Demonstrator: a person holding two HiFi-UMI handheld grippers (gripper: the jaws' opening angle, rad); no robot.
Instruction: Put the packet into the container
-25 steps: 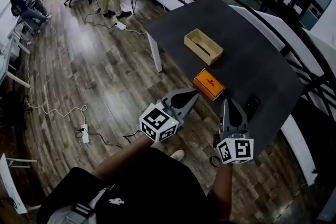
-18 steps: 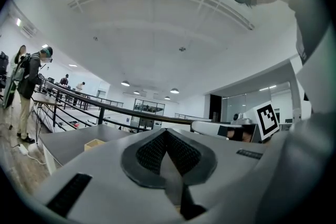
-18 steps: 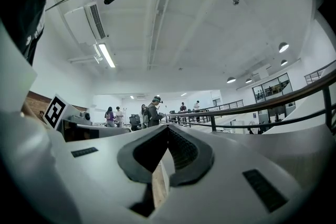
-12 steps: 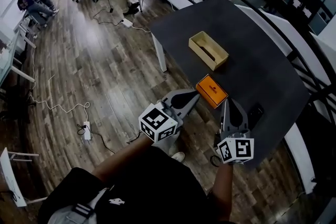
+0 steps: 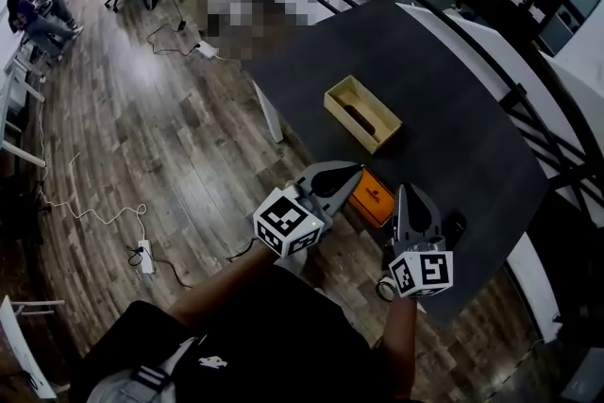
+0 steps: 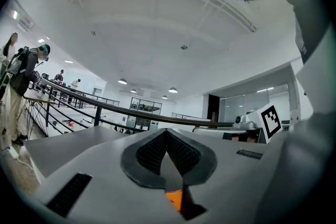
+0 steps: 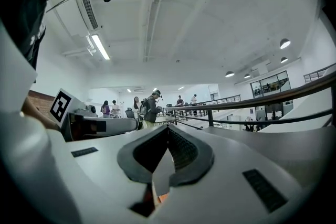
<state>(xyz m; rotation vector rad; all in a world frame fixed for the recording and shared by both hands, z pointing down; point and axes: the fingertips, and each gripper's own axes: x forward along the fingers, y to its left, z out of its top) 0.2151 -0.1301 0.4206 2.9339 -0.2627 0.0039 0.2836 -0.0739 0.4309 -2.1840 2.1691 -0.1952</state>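
Left tongs (image 5: 351,173) and right tongs (image 5: 412,195) point level at the near edge of the table (image 5: 453,99), lower middle of the frame. Open wood floor (image 5: 160,137) lies to the left and a black railing (image 5: 517,94) at upper right. The orange packet (image 5: 377,196) lies by that edge between my tips, the open wooden box (image 5: 351,123) stands clear above it, and a small black thing (image 5: 455,226) sits just right. Both pairs of jaws are pressed together, gripping nothing.

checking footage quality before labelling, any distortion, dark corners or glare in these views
Head view: strong fisheye, the railing bows, the table looks dim. Left gripper view: black round vignette at the corners. Right gripper view: same vignette, a bright strip light.
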